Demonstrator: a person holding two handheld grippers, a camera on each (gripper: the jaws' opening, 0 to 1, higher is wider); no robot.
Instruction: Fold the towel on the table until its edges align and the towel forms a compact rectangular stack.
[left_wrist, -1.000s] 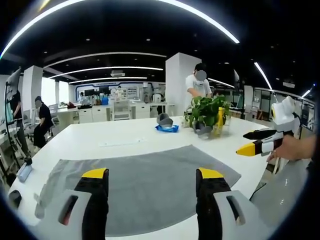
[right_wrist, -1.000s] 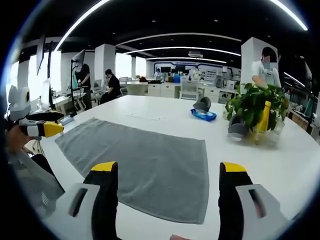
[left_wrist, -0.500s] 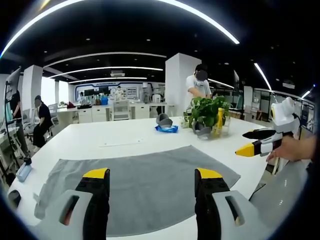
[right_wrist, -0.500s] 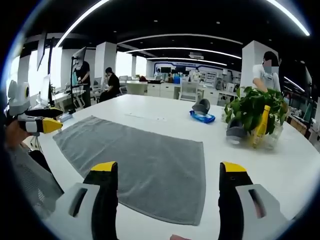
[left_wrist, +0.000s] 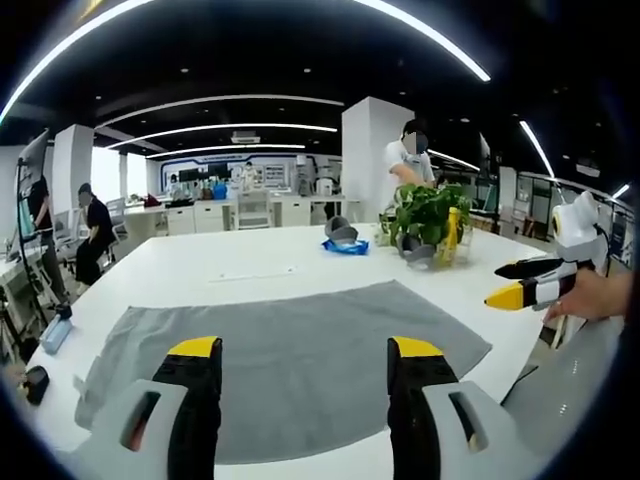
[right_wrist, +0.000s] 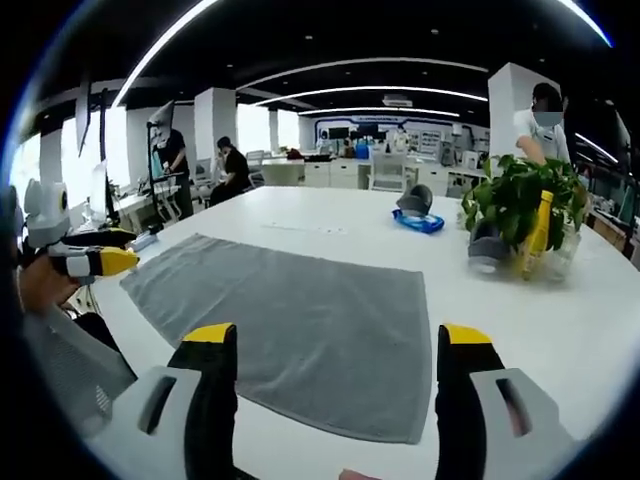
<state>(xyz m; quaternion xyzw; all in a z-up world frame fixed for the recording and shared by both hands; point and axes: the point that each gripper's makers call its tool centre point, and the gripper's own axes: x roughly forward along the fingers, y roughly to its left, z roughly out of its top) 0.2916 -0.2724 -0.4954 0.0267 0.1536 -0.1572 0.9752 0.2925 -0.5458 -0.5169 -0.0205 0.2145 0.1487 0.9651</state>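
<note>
- One grey towel (left_wrist: 290, 365) is lying spread flat, in a single layer, on the white desk (left_wrist: 200, 275); in the right gripper view the same towel (right_wrist: 300, 320) is reaching close to the near desk (right_wrist: 560, 330) edge.
- Two grippers are showing: the left gripper (left_wrist: 295, 350) is hovering above the towel's near edge with its yellow-tipped jaws standing wide apart and holding nothing.
- The right gripper (right_wrist: 338, 335) is likewise hanging over the towel's near edge, jaws spread wide, with nothing between them.
- In the left gripper view the right gripper (left_wrist: 535, 285) is entering from the right, held by a hand (left_wrist: 590, 295) off the desk's side; its jaws there are lying close together, seen edge-on.
- In the right gripper view the left gripper (right_wrist: 85, 255) is entering from the left, clear of the towel.
- One potted plant (right_wrist: 515, 205) with one yellow bottle (right_wrist: 538, 230) beside it is standing at the far right of the desk.
- One blue-and-grey item (right_wrist: 415, 210) is lying farther back; its nature is hard to make out.
- Several people (right_wrist: 235, 170) are standing or sitting in the background, too small to detail.
</note>
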